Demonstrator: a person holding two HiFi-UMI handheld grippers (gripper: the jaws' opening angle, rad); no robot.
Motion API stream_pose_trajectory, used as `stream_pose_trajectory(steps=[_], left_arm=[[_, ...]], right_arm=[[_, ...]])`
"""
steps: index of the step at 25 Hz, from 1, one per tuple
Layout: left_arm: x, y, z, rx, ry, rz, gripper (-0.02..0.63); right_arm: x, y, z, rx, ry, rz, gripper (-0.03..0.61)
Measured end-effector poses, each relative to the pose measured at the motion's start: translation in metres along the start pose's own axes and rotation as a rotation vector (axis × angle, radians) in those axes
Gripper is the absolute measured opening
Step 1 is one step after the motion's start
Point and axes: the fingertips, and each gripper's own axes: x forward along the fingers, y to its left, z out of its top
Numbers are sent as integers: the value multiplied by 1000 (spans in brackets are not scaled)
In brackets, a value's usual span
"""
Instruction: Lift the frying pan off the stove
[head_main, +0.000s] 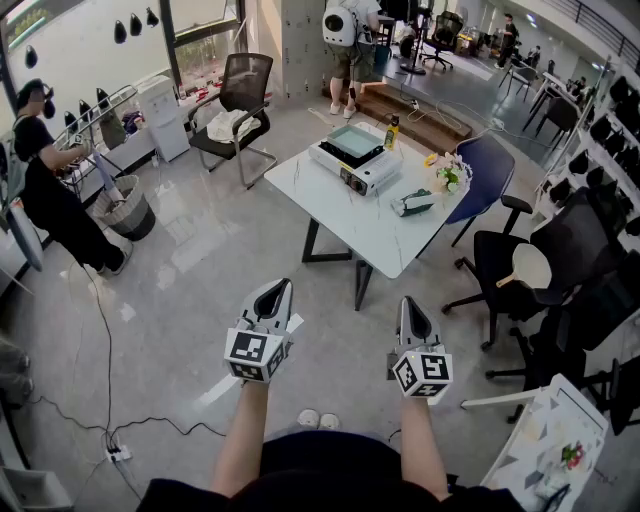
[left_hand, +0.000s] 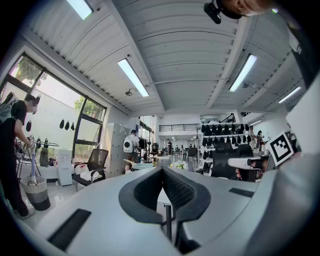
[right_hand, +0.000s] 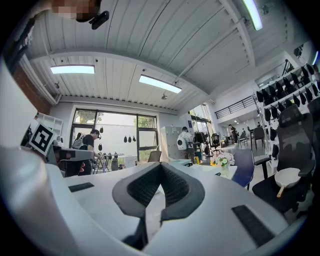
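Observation:
A white portable stove (head_main: 360, 165) stands at the far end of a white table (head_main: 335, 215), with a square teal frying pan (head_main: 352, 146) on top of it. I stand well back from the table on the grey floor. My left gripper (head_main: 276, 288) and right gripper (head_main: 410, 302) are held out in front of me at waist height, pointing towards the table. Both are shut and empty. The left gripper (left_hand: 162, 169) shows its pads meeting at the tip in the left gripper view, and the right gripper (right_hand: 161, 164) shows the same in the right gripper view.
On the table are a bottle (head_main: 391, 132), a vase of flowers (head_main: 449, 175) and a green-and-white item (head_main: 412, 204). A blue chair (head_main: 487, 168) and black office chairs (head_main: 560, 255) stand at the right. A cable with a power strip (head_main: 117, 452) lies on the floor at the left. A person in black (head_main: 50, 185) stands at the left.

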Motion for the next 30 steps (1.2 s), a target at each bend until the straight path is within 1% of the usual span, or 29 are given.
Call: stream_pose_trajectory(steps=[10, 22, 26, 30], left_arm=[[-7, -1, 3, 29, 40, 4, 18], [-8, -6, -7, 5, 54, -14, 18], [-7, -11, -14, -31, 43, -46, 20], [-8, -11, -15, -38, 53, -67, 20]], right_arm=[[-3, 3, -5, 6, 6, 5, 2], [-8, 0, -10, 35, 5, -11, 2], [-7, -2, -11, 35, 9, -11, 2], [-3, 0, -11, 34, 7, -7, 2]])
